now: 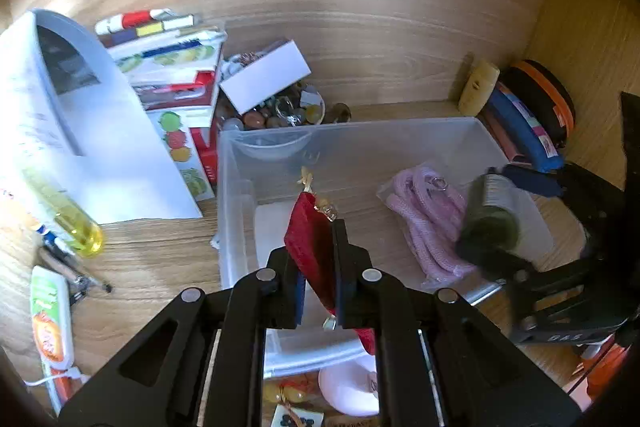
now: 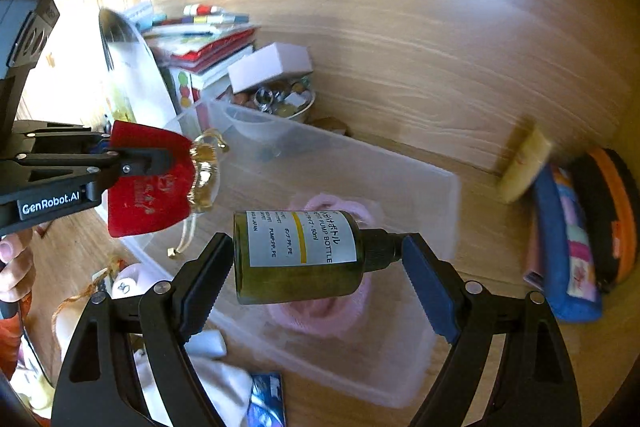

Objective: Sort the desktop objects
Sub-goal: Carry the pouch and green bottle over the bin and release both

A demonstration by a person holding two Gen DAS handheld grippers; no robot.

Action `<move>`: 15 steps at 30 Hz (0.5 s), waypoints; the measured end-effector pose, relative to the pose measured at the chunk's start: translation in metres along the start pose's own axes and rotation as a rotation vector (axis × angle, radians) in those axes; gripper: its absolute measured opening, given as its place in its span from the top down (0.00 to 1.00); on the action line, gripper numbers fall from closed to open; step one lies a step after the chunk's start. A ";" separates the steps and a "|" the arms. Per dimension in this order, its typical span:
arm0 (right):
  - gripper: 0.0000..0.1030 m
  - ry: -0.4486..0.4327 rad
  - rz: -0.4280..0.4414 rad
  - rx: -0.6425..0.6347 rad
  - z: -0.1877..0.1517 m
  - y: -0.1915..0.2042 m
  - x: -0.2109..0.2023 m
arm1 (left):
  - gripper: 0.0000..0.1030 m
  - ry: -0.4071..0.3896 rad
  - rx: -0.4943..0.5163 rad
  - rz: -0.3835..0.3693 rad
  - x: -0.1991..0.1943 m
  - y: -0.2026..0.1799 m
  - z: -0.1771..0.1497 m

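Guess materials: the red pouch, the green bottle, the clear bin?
Red pouch: looks like velvet; matte, fuzzy nap, gold print.
Green bottle: probably plastic, though glass isn't ruled out; dark translucent body, glossy paper label.
Clear bin: plastic, frosted translucent; desk grain shows through its walls.

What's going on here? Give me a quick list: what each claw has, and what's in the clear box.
left claw: shut on a red pouch with gold trim
right claw: grips a green bottle end to end, lying sideways
clear box: on the wooden desk, below both claws
in the box: pink cord in a clear bag
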State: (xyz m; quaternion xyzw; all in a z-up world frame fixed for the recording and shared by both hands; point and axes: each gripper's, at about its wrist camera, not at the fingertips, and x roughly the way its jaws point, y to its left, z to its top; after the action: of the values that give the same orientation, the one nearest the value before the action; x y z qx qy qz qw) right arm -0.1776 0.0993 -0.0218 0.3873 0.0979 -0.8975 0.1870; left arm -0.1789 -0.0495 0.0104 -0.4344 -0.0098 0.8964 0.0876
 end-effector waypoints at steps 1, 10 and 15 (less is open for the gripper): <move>0.18 0.011 0.008 -0.006 0.002 0.002 0.005 | 0.90 0.005 0.004 -0.001 0.003 -0.001 0.000; 0.18 0.075 0.014 -0.096 0.010 0.019 0.037 | 0.58 -0.027 0.107 0.039 0.012 -0.013 -0.004; 0.18 0.093 0.002 -0.123 0.014 0.020 0.044 | 0.48 -0.021 0.096 0.013 0.014 -0.006 -0.003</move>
State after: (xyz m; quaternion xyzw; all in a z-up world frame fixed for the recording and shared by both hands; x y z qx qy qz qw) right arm -0.2057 0.0649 -0.0452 0.4165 0.1610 -0.8705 0.2067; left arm -0.1843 -0.0415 -0.0023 -0.4203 0.0349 0.9009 0.1024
